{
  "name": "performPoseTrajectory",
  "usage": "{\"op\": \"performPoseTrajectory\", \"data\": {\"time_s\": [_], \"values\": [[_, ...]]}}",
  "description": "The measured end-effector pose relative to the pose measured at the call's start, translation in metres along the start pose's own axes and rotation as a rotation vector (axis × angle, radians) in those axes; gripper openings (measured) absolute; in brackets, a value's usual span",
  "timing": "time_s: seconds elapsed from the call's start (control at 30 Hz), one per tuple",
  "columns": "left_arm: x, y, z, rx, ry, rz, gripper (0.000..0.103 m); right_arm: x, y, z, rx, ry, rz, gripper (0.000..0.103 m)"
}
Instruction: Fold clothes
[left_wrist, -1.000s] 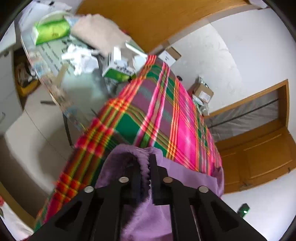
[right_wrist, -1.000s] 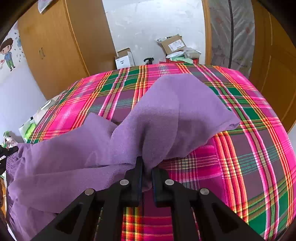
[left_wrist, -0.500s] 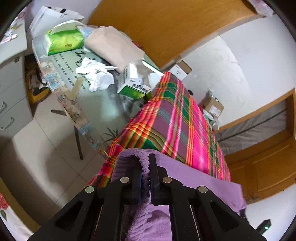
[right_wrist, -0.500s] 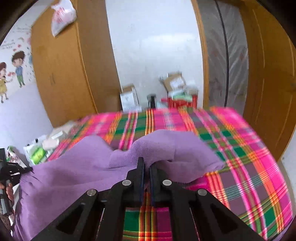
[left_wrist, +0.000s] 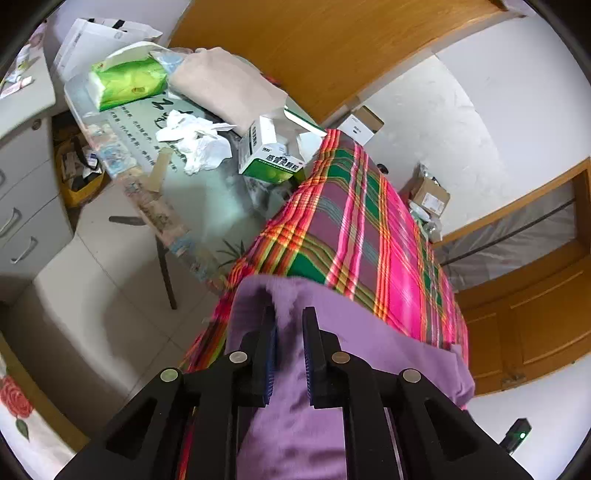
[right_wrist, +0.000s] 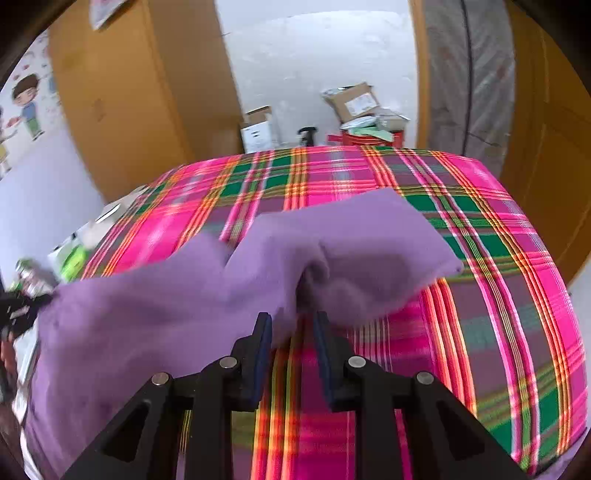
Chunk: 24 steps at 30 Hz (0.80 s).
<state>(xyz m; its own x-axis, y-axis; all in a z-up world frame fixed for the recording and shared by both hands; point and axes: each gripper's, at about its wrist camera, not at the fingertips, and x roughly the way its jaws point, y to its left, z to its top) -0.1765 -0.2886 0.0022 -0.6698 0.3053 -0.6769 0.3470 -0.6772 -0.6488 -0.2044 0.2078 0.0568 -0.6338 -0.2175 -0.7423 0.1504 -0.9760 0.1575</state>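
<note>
- My right gripper (right_wrist: 291, 325) has its jaws parted, a clear gap between the pads, with the plaid cloth (right_wrist: 480, 332) showing through that gap.
- The purple garment (right_wrist: 184, 295) lies rumpled across the plaid surface, just beyond my fingertips; a fold bunches up right ahead of them.
- At the left edge I see the other gripper (right_wrist: 18, 314) at the garment's far end; its grip is too blurred to judge.
- Cardboard boxes (right_wrist: 354, 101) sit against the white wall behind.
</note>
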Motion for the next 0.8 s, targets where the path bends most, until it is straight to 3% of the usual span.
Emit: {"op": "performPoseTrajectory", "data": {"time_s": [0.13, 0.2, 0.33, 0.47, 0.67, 0.8], "values": [[-0.028, -0.001, -0.022, 0.024, 0.009, 0.009, 0.015, -0.013, 0.006, -0.028, -0.082, 0.081, 0.121, 0.034], [-0.046, 0.002, -0.041, 0.042, 0.015, 0.006, 0.015, -0.014, 0.01, -0.04, -0.107, 0.122, 0.134, 0.034], [-0.08, 0.015, -0.082, 0.047, 0.02, 0.042, 0.021, -0.027, 0.012, -0.06, -0.072, 0.118, 0.158, 0.034], [-0.11, 0.032, -0.121, 0.035, 0.022, 0.084, 0.021, -0.05, 0.024, -0.084, -0.131, 0.106, 0.174, 0.035], [-0.141, 0.052, -0.161, -0.019, 0.018, 0.043, 0.021, -0.088, 0.042, -0.118, -0.231, 0.089, 0.193, 0.035], [-0.142, 0.056, -0.185, -0.042, 0.069, -0.027, 0.025, -0.109, 0.051, -0.147, -0.302, 0.085, 0.186, 0.041]]}}
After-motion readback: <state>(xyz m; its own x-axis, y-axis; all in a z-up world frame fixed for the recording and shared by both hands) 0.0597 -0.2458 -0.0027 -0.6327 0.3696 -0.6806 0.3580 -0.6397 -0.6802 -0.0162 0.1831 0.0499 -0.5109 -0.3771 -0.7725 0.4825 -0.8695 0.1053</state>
